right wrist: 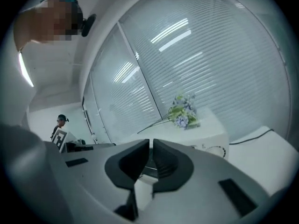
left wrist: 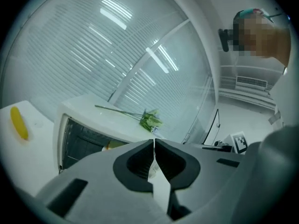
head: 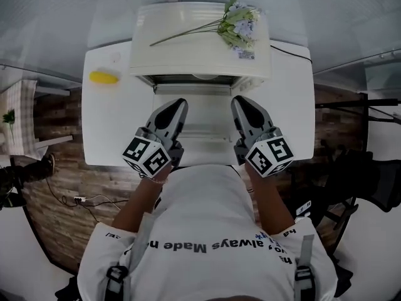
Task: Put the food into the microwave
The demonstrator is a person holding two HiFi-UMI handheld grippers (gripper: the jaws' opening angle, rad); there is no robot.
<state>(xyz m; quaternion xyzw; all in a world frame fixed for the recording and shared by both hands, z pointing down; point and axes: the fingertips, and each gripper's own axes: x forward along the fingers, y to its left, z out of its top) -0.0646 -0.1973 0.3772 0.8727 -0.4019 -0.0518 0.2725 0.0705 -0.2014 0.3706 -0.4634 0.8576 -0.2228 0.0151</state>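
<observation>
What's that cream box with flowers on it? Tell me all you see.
It is a cream-white microwave, boxy with rounded edges, standing at the far side of a white table. Its front is open, showing a dark cavity; the door seems to fold down and forward. A dial shows at its right front. A sprig of pale flowers lies across its top.

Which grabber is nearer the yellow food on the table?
The left gripper: the yellow food lies on the table's left side, and the right gripper is farther over on the other side.
</observation>
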